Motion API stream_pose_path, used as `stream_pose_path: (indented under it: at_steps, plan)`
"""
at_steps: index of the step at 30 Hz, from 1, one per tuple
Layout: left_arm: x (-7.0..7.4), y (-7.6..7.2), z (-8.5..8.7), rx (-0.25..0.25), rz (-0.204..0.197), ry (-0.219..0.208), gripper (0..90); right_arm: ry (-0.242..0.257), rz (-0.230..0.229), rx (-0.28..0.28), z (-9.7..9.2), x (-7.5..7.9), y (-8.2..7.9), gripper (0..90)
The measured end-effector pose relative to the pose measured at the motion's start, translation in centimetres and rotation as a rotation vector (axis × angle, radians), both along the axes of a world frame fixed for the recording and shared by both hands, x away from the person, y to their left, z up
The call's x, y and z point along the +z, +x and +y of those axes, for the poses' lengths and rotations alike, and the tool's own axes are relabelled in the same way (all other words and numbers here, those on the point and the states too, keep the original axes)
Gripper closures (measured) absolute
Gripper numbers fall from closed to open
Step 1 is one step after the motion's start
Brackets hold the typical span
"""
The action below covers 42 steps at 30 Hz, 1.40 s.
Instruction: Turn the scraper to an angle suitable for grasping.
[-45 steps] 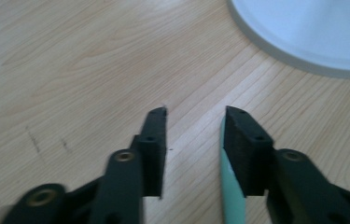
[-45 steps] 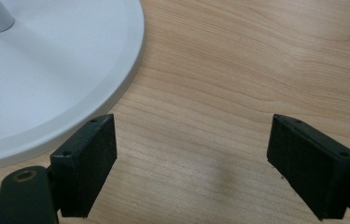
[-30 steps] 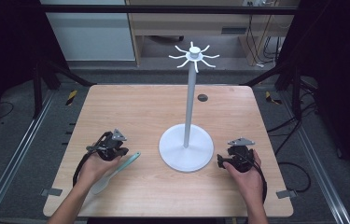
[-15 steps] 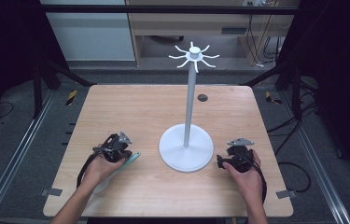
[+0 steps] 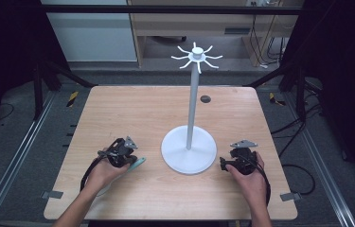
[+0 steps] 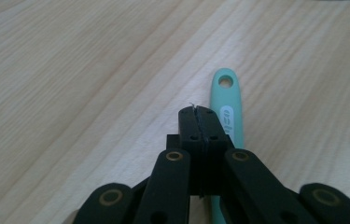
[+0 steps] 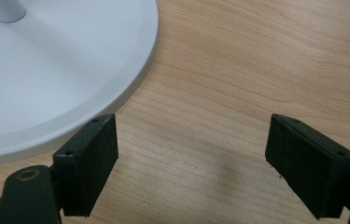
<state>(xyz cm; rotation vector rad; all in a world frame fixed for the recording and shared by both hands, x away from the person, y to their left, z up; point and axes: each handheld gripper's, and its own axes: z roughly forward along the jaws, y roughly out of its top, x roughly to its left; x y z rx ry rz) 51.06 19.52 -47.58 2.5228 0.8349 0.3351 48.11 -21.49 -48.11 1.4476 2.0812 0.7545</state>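
Two grippers low in frame. Left gripper (image 5: 127,156) shifted right since 1 s ago, jaws shut, empty, over mint utensil handle (image 6: 228,109). Right gripper (image 7: 193,163) jaws wide, empty, beside stand base (image 5: 188,153). Pickup pending.

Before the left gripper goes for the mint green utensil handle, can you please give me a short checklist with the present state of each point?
1. Left gripper jaws open for a grasp: not ok, they are shut with nothing between them.
2. Mint green handle flat on the table: ok.
3. Hanging hole at the handle's end visible: ok.
4. Handle between the jaws: not ok, it lies beside and below them.
5. Right gripper open and holding nothing: ok.
6. White stand upright: ok.
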Motion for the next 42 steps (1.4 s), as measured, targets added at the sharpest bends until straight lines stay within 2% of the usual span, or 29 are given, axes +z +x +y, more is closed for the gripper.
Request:
stream_pose_path:
  at_steps: [3,12,15,21,31,35,42]
  plan:
    - [0.1,-0.4,-0.6,-0.037,0.008,0.020,90.0,-0.004,0.002,0.002,0.0,0.0,0.0,17.1]
    - [1.7,-0.7,-1.5,-0.092,-0.004,0.023,89.6,-0.002,0.000,0.004,0.0,0.0,0.0,16.7]
    - [2.1,-0.7,-1.7,-0.097,0.004,0.062,84.4,0.004,0.000,0.003,0.1,0.0,0.0,16.4]
    - [2.3,-0.4,-2.1,-0.085,0.047,0.085,78.4,0.011,-0.001,0.008,0.1,0.1,0.1,16.1]
    - [1.8,-0.6,-3.5,-0.091,0.065,0.170,68.0,0.015,-0.002,0.012,0.1,0.1,0.1,16.1]
    - [1.5,-0.4,-3.7,-0.093,0.077,0.186,65.9,0.017,-0.003,0.010,0.0,0.1,0.2,16.0]
    - [1.2,-0.4,-3.9,-0.093,0.093,0.185,66.3,0.016,-0.004,0.011,0.0,0.1,0.2,16.0]
